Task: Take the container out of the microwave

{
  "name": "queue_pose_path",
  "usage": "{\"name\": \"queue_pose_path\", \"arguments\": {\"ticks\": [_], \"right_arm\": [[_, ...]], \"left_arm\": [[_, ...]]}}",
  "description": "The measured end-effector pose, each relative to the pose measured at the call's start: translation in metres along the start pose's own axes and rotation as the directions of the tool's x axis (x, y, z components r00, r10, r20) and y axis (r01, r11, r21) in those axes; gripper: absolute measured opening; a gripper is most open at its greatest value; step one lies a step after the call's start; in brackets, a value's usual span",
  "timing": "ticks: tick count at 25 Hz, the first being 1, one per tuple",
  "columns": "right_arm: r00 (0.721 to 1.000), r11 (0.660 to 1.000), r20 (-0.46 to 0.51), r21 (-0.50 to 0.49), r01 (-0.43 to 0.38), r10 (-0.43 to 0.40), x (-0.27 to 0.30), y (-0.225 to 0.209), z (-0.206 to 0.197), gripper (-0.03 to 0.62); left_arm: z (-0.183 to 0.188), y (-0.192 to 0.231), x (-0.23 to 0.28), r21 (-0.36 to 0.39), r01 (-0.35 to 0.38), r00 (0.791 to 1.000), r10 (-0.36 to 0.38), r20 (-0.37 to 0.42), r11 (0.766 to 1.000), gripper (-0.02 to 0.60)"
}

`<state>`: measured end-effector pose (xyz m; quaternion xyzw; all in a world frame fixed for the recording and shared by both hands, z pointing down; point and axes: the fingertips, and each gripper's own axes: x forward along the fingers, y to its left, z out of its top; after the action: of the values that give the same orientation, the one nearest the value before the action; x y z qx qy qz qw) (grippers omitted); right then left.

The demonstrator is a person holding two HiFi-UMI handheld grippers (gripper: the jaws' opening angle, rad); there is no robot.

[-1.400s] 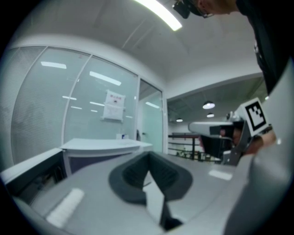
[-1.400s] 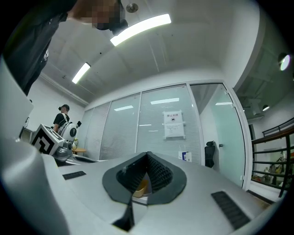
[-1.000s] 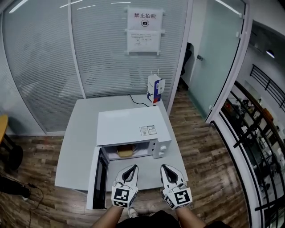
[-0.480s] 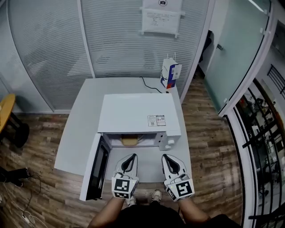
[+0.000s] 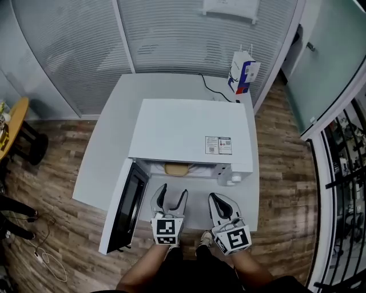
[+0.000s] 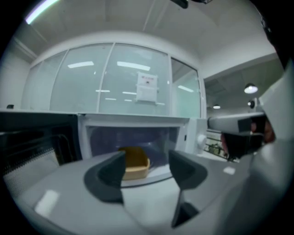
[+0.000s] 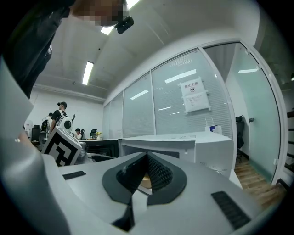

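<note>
A white surface [image 5: 106, 149] stands against a striped glass partition [image 5: 171, 34] on a wood-plank floor [image 5: 51, 189], with a glass door [image 5: 331, 63] off to one side. On it sits a white microwave [image 5: 189, 131], its door [image 5: 123, 206] swung wide open. The tan container [image 5: 176, 169] is inside the cavity, apart from both grippers. A sticker [image 5: 218, 145] on the microwave's top and a paper notice [image 5: 231, 7] on the glass carry print too small to read. A blue-and-white carton [image 5: 243, 71] stands at the back corner beside a black cable [image 5: 214, 88]. The left gripper [image 5: 173, 194] is opening with nothing between its jaws; the right gripper [image 5: 217, 200] is clenched empty.
</note>
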<state>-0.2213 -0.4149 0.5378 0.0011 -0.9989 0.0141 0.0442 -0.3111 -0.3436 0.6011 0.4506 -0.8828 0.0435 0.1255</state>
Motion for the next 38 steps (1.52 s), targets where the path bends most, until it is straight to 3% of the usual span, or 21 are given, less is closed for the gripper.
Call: {"name": "queue_pose_path", "arguments": {"ticks": [2, 5, 7, 13, 23, 28, 38], "right_arm": [[1.0, 1.0, -0.016, 0.016, -0.013, 0.014, 0.006, -0.001, -0.009, -0.002], [0.999, 0.999, -0.035, 0.032, -0.038, 0.039, 0.019, -0.004, -0.02, -0.002], [0.997, 0.997, -0.04, 0.028, -0.066, 0.067, 0.029, -0.004, -0.025, -0.002], [0.993, 0.994, -0.069, 0.051, -0.097, 0.101, 0.043, -0.007, -0.047, -0.002], [0.985, 0.989, -0.12, 0.097, -0.109, 0.12, 0.042, -0.015, -0.078, -0.002], [0.984, 0.989, -0.133, 0.103, -0.109, 0.122, 0.036, -0.017, -0.081, -0.002], [0.987, 0.986, -0.11, 0.13, -0.101, 0.115, 0.031, -0.01, -0.073, -0.002]], "left_arm": [[-0.014, 0.007, 0.01, -0.015, -0.045, 0.999, 0.045, -0.031, 0.999, 0.339], [-0.035, 0.015, 0.031, -0.04, -0.078, 0.994, 0.074, -0.085, 0.996, 0.488], [-0.046, 0.02, 0.046, -0.049, -0.092, 0.991, 0.086, -0.104, 0.995, 0.504], [-0.075, 0.038, 0.082, -0.064, -0.156, 0.976, 0.144, -0.162, 0.986, 0.517], [-0.087, 0.045, 0.117, -0.041, -0.192, 0.968, 0.182, -0.173, 0.981, 0.514], [-0.083, 0.05, 0.116, -0.028, -0.222, 0.966, 0.216, -0.141, 0.975, 0.46], [-0.084, 0.041, 0.084, -0.063, -0.216, 0.969, 0.206, -0.138, 0.974, 0.449]]}}
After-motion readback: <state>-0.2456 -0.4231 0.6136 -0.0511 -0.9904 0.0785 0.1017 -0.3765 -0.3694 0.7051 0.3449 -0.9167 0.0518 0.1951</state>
